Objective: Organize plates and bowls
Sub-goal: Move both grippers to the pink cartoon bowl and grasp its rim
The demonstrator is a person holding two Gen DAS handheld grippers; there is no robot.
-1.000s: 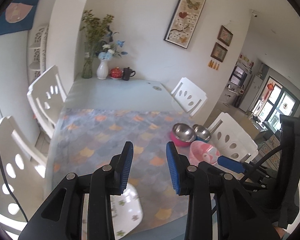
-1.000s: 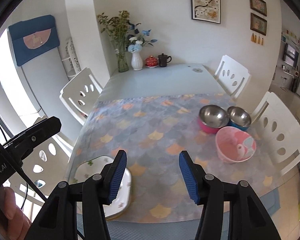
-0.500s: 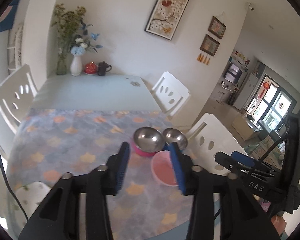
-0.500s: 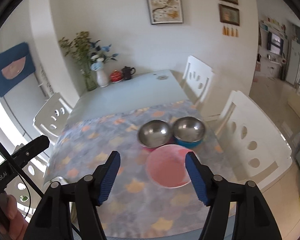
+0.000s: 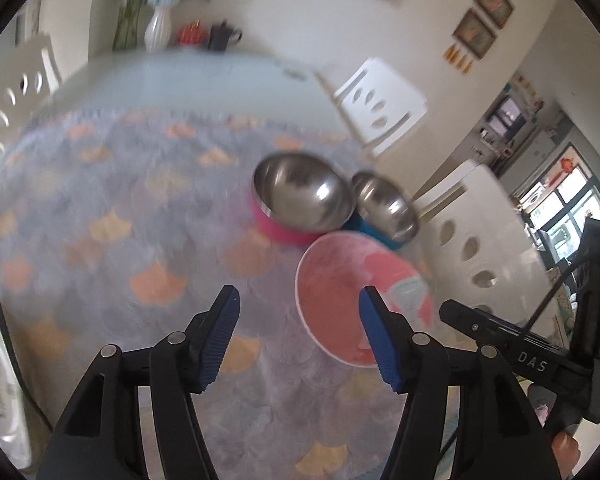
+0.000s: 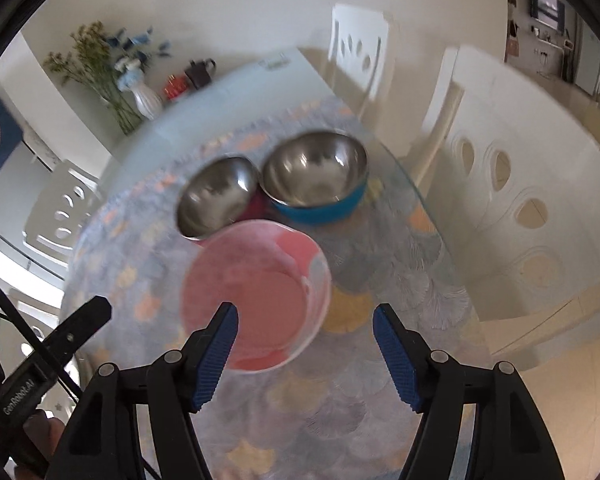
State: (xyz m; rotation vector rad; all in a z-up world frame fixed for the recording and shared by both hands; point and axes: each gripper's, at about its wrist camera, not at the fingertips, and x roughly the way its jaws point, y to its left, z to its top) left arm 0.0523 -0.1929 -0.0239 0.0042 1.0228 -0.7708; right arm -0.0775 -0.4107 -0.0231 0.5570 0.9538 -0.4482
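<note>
We hold the left gripper [image 5: 296,336] and right gripper [image 6: 306,354] spread and empty above the table [image 5: 180,80]. The pink bowl [image 6: 256,292] sits near the table's edge, just in front of the two steel bowls [image 6: 312,172].

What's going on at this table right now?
A person holds a gripper in each hand above a dining table, tidying dishes. Both the left gripper and right gripper are open and empty, their jaws having just been opening, and both point down at the pink bowl. Behind it sit two steel-lined bowls side by side, the pink-sided bowl and the blue-sided bowl. Nothing is gripped yet.
</note>
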